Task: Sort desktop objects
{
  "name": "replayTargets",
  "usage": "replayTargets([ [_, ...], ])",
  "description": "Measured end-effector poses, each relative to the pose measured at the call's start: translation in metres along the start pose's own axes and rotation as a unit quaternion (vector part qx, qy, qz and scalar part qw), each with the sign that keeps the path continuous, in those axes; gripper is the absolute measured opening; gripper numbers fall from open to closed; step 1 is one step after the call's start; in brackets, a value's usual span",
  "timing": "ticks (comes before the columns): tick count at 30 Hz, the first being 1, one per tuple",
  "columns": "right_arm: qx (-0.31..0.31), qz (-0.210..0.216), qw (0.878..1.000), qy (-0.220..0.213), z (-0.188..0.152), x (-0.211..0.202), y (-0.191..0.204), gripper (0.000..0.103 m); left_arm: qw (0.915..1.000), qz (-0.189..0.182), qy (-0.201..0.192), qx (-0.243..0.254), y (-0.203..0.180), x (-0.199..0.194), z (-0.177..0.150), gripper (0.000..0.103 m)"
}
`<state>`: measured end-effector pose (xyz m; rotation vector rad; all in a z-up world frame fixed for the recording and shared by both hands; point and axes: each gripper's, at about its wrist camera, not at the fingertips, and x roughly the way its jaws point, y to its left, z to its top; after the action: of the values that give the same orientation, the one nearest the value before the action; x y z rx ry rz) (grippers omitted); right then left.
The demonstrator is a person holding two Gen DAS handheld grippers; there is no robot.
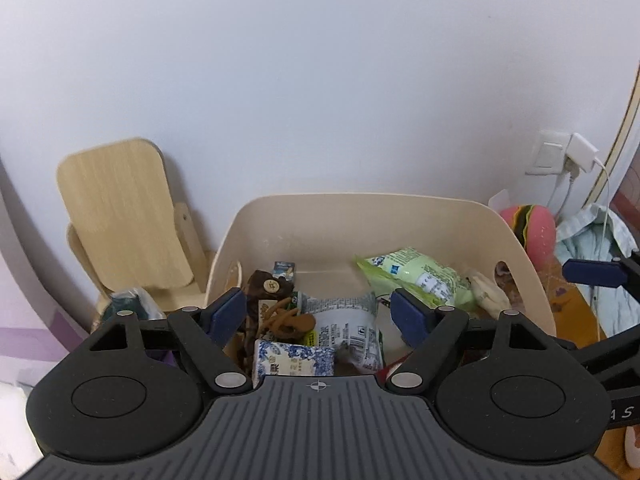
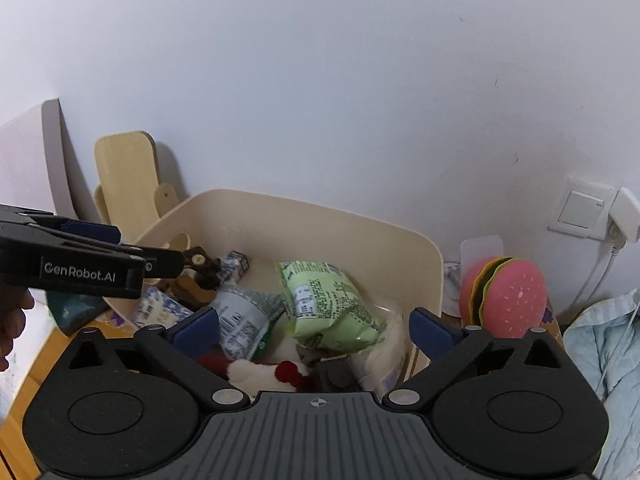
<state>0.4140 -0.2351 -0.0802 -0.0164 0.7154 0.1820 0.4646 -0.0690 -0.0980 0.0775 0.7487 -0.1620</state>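
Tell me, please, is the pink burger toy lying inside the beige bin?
No, the burger toy stands on the desk outside the bin, just past its right wall and in front of the wall socket.

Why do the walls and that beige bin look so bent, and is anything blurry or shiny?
Left wrist view: the fisheye lens bows the bin rim and darkens the corners; the wooden board looks slightly soft. Right wrist view: same bending; soft, even light, no harsh glare, a faint sheen on the green packet.
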Motion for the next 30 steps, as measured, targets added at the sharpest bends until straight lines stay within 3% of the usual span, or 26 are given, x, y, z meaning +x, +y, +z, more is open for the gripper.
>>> replayTargets([
  [16, 0.003, -0.01, 1.0, -0.006, -0.016, -0.079, 0.023, 0.103, 0.9998, -0.009, 0.002, -0.016, 0.002, -0.098, -0.021, 0.081],
  [30, 0.009, -0.037, 0.999, -0.017, -0.048, -0.182, 0.059, 0.103, 0.9996, -0.002, -0.01, -0.028, 0.001, -0.205, -0.071, 0.081],
])
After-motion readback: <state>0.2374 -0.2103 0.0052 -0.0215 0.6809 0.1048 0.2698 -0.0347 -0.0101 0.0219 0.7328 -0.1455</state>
